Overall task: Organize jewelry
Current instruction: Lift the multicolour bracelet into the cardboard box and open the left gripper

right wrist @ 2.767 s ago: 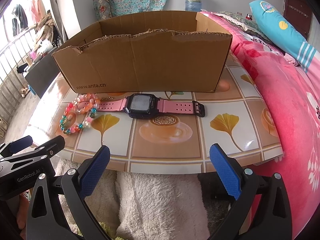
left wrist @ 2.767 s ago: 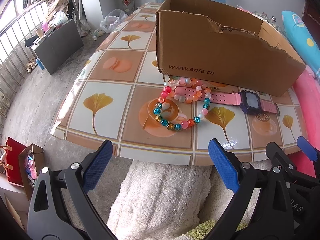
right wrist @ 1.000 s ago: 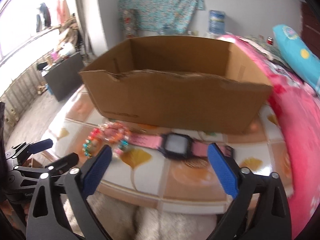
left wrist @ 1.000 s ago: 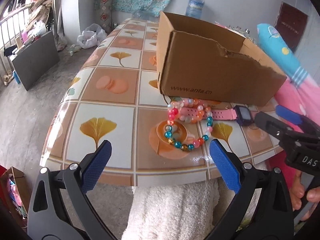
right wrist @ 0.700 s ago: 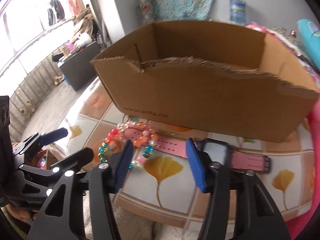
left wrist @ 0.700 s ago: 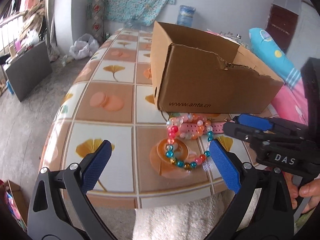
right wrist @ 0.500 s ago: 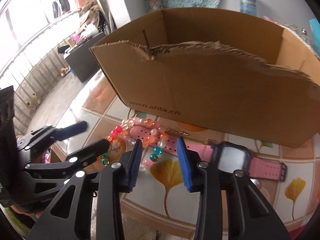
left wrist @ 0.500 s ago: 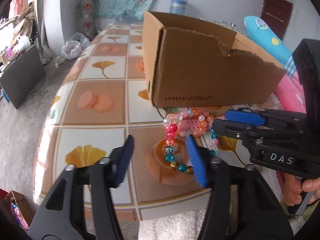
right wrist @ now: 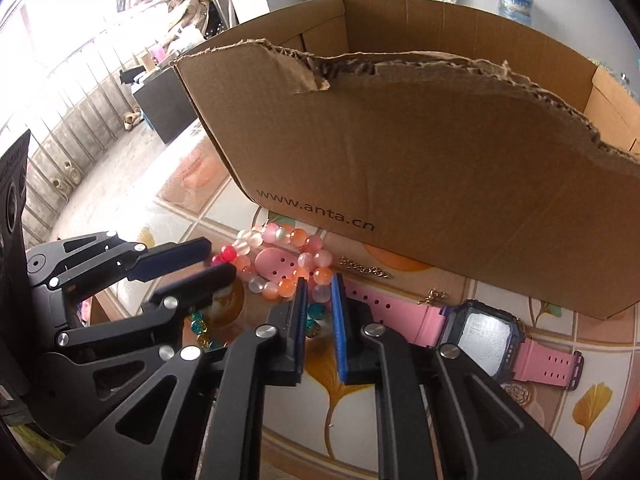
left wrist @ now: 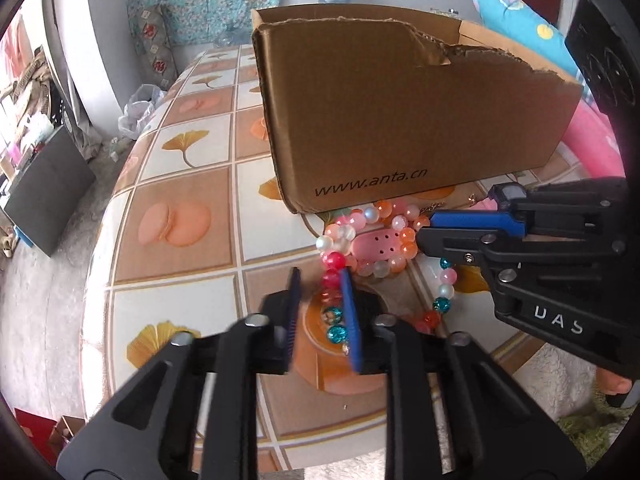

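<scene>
Bead bracelet [left wrist: 376,236]: near worktop [left wrist: 180,216] front edge, before cardboard box [left wrist: 384,120]. Left gripper [left wrist: 322,312] and right gripper [right wrist: 319,312] just closed narrow, beads between each one's pads.

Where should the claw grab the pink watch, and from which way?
Probably the free strap end, on the side of the watch away from the beads. Come straight down from above, pinching across the strap's narrow width. The watch lies flat, the cardboard box stands close behind it, and the other strap end sits among the bead bracelets.
</scene>
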The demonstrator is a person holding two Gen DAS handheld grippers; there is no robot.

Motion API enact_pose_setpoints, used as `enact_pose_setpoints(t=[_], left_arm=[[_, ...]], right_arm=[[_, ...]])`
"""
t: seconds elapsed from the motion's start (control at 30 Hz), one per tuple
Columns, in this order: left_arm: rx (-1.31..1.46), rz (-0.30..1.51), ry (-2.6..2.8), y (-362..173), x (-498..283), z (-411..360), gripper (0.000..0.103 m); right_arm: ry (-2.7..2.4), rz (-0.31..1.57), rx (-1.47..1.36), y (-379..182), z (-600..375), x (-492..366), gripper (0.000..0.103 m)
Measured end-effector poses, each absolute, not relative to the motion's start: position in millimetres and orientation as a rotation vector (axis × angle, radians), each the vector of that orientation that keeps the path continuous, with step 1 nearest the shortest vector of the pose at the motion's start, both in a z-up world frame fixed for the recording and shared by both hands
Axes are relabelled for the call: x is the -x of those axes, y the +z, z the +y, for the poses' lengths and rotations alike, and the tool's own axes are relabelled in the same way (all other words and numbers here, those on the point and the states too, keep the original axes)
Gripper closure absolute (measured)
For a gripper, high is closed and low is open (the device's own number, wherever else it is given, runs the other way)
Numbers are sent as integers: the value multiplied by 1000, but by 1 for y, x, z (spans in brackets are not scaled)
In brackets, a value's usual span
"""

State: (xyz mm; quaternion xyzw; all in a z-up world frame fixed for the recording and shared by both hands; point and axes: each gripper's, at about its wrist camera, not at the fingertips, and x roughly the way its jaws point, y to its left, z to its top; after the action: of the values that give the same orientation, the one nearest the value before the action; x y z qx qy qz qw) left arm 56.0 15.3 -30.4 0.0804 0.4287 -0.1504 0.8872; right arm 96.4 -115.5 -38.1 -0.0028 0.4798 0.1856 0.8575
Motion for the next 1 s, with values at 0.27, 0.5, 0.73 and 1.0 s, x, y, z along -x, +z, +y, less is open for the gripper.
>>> enact_pose_setpoints(t=[0.27,0.5,0.73,1.0], left_arm=[[-93,842,-335,-9,-42,23,94],[-50,719,-388,52,-27,23,94],[-41,571,-485,137,-61,11,94],[-85,708,-494,146,-177,-32,94]], right_arm=[[404,927,-48,-15,-130,-81,93],[436,786,-52,40,-143,-47,93],[480,600,35,125,-155,-66,94],[497,857,-69,104,-167,-206,93]])
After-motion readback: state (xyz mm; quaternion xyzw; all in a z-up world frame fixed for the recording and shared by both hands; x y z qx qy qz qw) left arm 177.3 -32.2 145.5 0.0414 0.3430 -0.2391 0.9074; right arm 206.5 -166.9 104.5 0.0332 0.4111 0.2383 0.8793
